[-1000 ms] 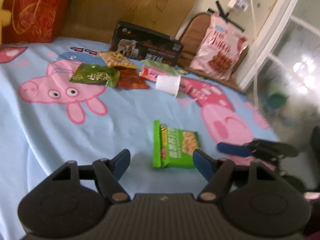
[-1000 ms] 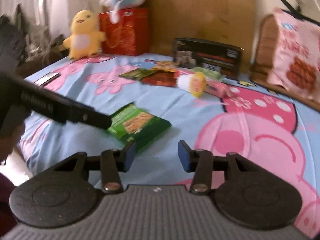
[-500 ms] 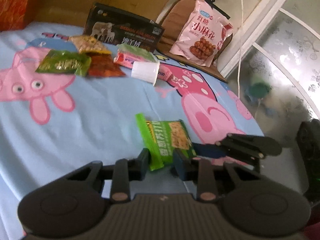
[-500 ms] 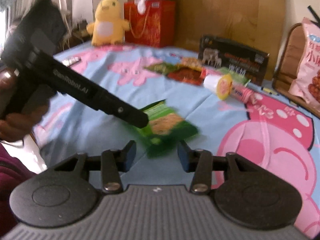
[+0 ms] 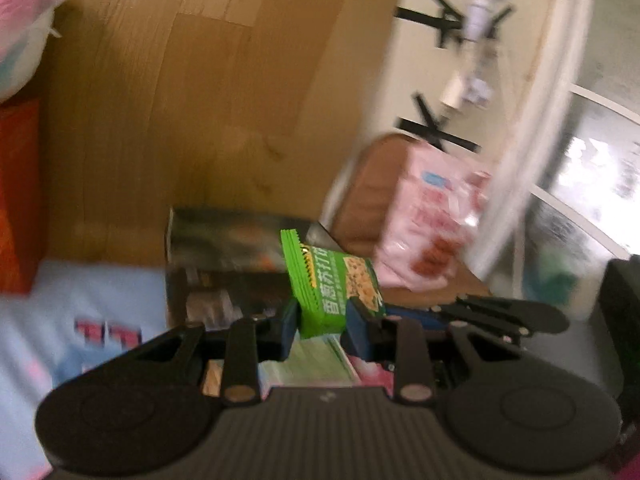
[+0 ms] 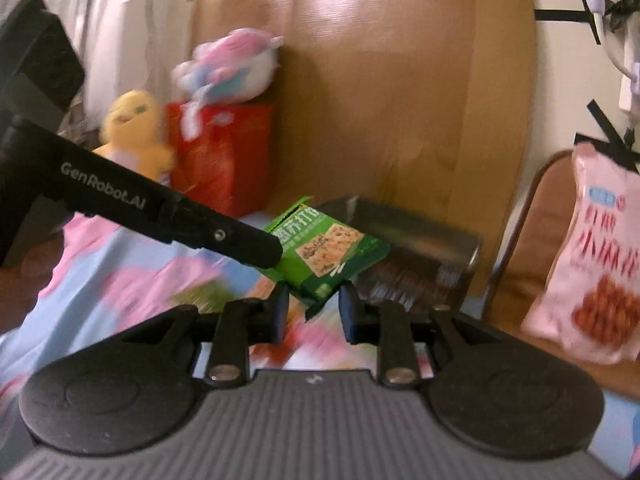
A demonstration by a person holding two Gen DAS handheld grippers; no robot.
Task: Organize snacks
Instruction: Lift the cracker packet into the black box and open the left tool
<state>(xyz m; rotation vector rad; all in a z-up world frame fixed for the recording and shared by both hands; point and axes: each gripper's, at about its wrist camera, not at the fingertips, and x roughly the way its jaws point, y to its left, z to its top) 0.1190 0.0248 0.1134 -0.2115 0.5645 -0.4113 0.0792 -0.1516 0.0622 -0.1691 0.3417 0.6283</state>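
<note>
My left gripper (image 5: 322, 330) is shut on a green cracker packet (image 5: 334, 282) and holds it up in the air, in front of a dark box (image 5: 224, 248). In the right wrist view the left gripper (image 6: 256, 248) comes in from the left, pinching the same green packet (image 6: 332, 248). My right gripper (image 6: 312, 312) sits just under the packet's lower corner; its jaws stand either side of that corner with a small gap, so it looks open. The right gripper (image 5: 516, 316) also shows at the right of the left wrist view.
A large pink snack bag (image 6: 596, 276) leans on a brown chair (image 6: 532, 248) at the right. A red gift bag (image 6: 224, 160), a yellow duck plush (image 6: 132, 128) and a pink plush (image 6: 228, 68) stand at the back left. Blurred snack packets lie on the Peppa Pig bedsheet (image 6: 120, 280) below.
The left gripper has lifted the green packet off the sheet and carried it toward the dark box. The right gripper has followed and narrowed around the packet's lower corner.
</note>
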